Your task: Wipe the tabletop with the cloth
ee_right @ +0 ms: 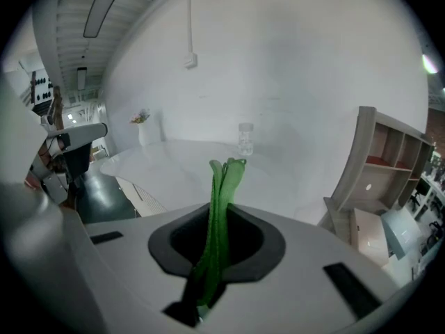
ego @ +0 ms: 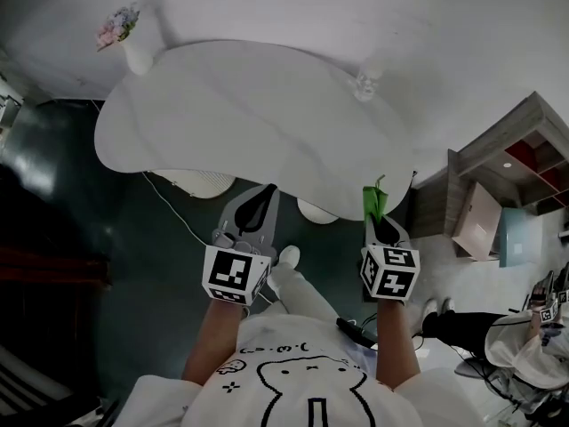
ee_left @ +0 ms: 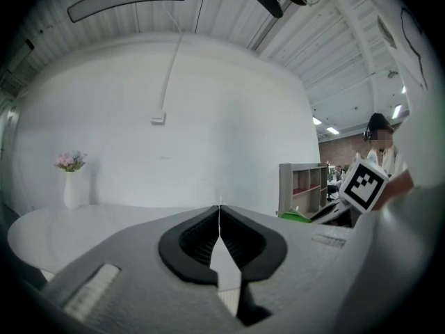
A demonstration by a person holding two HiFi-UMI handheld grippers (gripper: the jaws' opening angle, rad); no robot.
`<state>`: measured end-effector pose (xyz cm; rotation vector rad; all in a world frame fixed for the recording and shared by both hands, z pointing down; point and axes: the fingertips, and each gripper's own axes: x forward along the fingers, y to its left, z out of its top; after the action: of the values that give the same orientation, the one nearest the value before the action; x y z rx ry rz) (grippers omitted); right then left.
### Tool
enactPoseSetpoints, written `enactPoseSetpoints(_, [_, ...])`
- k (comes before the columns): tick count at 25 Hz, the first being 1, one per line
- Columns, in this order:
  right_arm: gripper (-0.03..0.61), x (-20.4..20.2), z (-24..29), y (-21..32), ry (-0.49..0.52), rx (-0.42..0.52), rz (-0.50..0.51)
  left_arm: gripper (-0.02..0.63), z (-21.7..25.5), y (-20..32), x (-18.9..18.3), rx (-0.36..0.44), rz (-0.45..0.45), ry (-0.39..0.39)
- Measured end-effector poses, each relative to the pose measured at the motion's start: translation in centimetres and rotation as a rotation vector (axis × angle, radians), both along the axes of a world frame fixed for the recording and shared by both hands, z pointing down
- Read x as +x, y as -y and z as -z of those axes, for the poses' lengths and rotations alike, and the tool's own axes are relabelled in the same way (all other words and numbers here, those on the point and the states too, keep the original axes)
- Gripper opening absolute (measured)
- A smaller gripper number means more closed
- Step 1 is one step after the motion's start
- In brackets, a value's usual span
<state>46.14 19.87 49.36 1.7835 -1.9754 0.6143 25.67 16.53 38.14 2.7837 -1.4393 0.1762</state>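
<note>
A green cloth [ego: 374,199] [ee_right: 221,221] is pinched upright in my right gripper [ego: 377,212] [ee_right: 222,186], which is shut on it just short of the table's near right edge. The white tabletop [ego: 258,114] [ee_right: 174,162] [ee_left: 83,221] spreads ahead, rounded and irregular. My left gripper [ego: 263,201] [ee_left: 220,211] is shut with nothing between its jaws, held at the table's near edge, left of the cloth. Both grippers sit off the surface, above the dark floor.
A white vase with flowers [ego: 124,38] [ee_left: 71,179] [ee_right: 144,127] stands at the table's far left. A clear glass [ego: 365,84] [ee_right: 245,139] stands at its far right edge. A grey shelf unit [ego: 511,172] [ee_right: 386,165] is to the right. Another person [ego: 524,336] sits at lower right.
</note>
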Motion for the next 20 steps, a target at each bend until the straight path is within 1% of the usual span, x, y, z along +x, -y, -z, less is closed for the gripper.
enactPoseSetpoints(4, [0.043,0.7,-1.9,1.9,0.003,-0.06,-0.03,0.018,0.0,2.7,1.1,-0.003,-0.041,0.023])
enactPoseSetpoints(10, [0.043,1.2,-6.1,4.4,-0.012,-0.202,-0.088,0.018,-0.9,7.1,1.9,-0.026,-0.104,0.055])
enactPoseSetpoints(16, [0.044,-0.4,-9.6,6.3,0.008,-0.34,-0.098,0.018,-2.4,11.5,2.3,-0.07,-0.17,0.087])
enactPoseSetpoints(18, [0.044,-0.8,-10.2,6.8,-0.013,-0.378,-0.092,0.018,-2.8,13.0,2.4,-0.083,-0.187,0.094])
enactPoseSetpoints(20, [0.044,-1.0,-10.3,7.1,-0.06,-0.407,-0.072,0.018,-3.3,14.3,2.5,-0.097,-0.201,0.097])
